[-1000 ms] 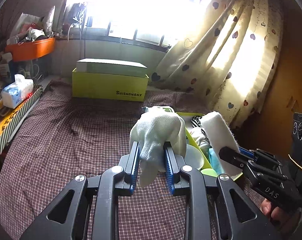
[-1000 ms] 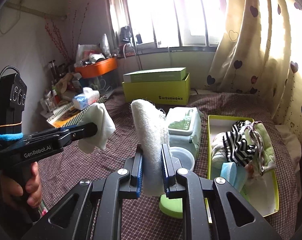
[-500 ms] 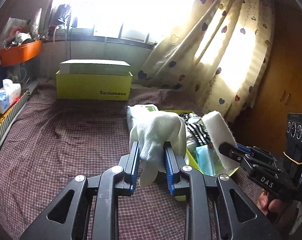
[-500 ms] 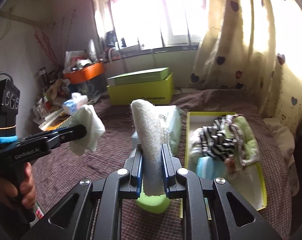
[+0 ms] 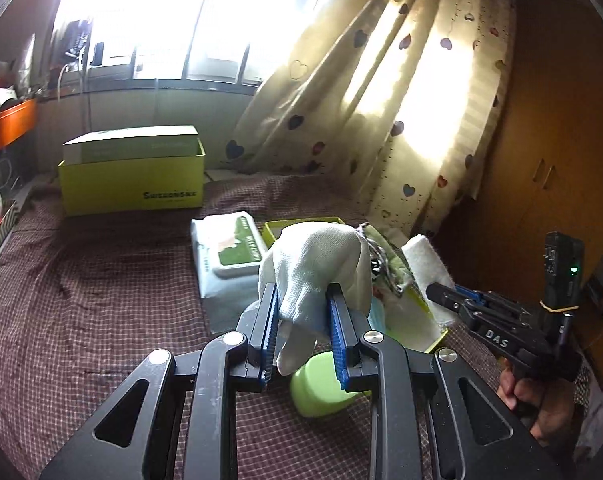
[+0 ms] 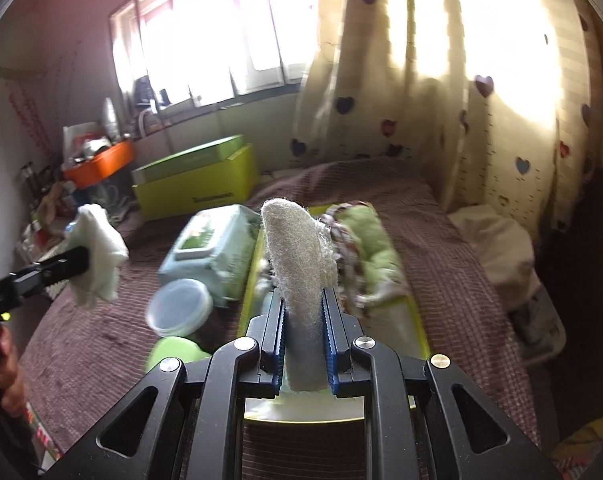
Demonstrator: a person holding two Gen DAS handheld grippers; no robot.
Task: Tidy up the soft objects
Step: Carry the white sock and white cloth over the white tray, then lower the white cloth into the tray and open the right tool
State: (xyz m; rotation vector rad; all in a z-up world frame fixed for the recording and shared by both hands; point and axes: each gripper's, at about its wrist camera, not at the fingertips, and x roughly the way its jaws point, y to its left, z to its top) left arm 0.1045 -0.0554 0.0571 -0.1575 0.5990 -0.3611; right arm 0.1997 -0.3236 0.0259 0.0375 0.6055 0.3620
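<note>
My left gripper [image 5: 301,300] is shut on a white knitted glove [image 5: 317,264], which bulges above the blue pads and dangles below them. My right gripper [image 6: 303,304] is shut on a fuzzy white folded cloth [image 6: 297,252] that stands upright between the pads. Both hang over the near end of a shallow yellow-green tray [image 6: 419,332] on the checked bedspread. The tray holds a pile of soft things, among them a light green cloth [image 6: 375,248]. In the left wrist view the right gripper [image 5: 441,294] shows at the right with its cloth [image 5: 423,266]. The left gripper [image 6: 81,258] and glove [image 6: 99,256] appear at the left of the right wrist view.
A pack of wet wipes [image 5: 227,250] lies left of the tray. A clear round lid [image 6: 179,312] and a green cup [image 5: 321,384] sit near it. A yellow-green box [image 5: 131,184] stands at the back under the window. Heart-print curtains hang to the right, and an orange basket [image 6: 101,164] is far left.
Both grippers have swung right across the bed with their cloths still held. The tray and wipes pack now sit closer and more central in both views.
</note>
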